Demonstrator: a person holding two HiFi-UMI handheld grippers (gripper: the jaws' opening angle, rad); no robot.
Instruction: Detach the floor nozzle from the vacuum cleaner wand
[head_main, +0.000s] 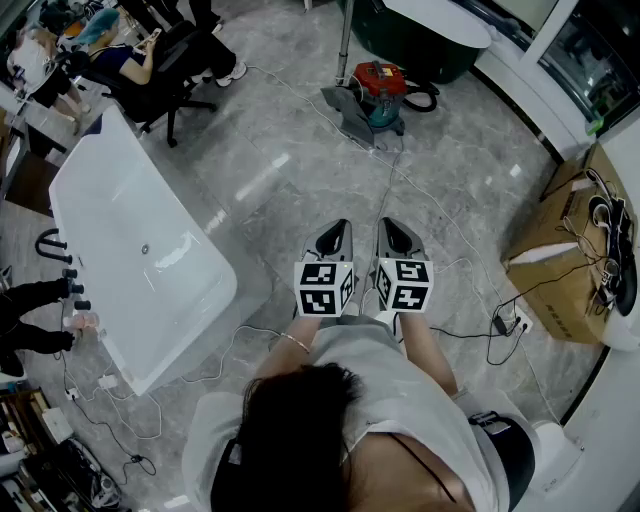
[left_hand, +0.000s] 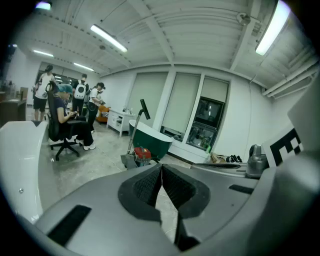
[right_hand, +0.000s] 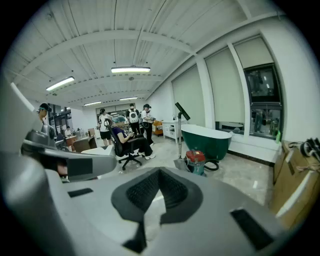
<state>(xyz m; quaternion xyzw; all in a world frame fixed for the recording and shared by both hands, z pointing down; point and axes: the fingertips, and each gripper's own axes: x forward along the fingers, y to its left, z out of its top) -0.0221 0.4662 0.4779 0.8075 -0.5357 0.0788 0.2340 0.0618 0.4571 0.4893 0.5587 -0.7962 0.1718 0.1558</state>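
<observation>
Marble floor (head_main: 300, 170); cardboard box (head_main: 555, 262) topped with cables (head_main: 602, 228); vacuum cleaner (head_main: 385, 92) ahead; left tool (head_main: 341, 228), right tool (head_main: 389, 226) pressed together.

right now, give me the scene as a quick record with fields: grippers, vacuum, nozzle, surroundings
left gripper: shut, empty, held out over the floor
right gripper: shut, empty, beside the left one
vacuum: red canister on the floor ahead, well beyond both grippers
wand: upright beside the canister
nozzle: grey, on the floor at the wand's foot, looks attached, untouched
white tub: left of the person
green tub: behind the vacuum
box: cardboard, at right, cables on top
</observation>
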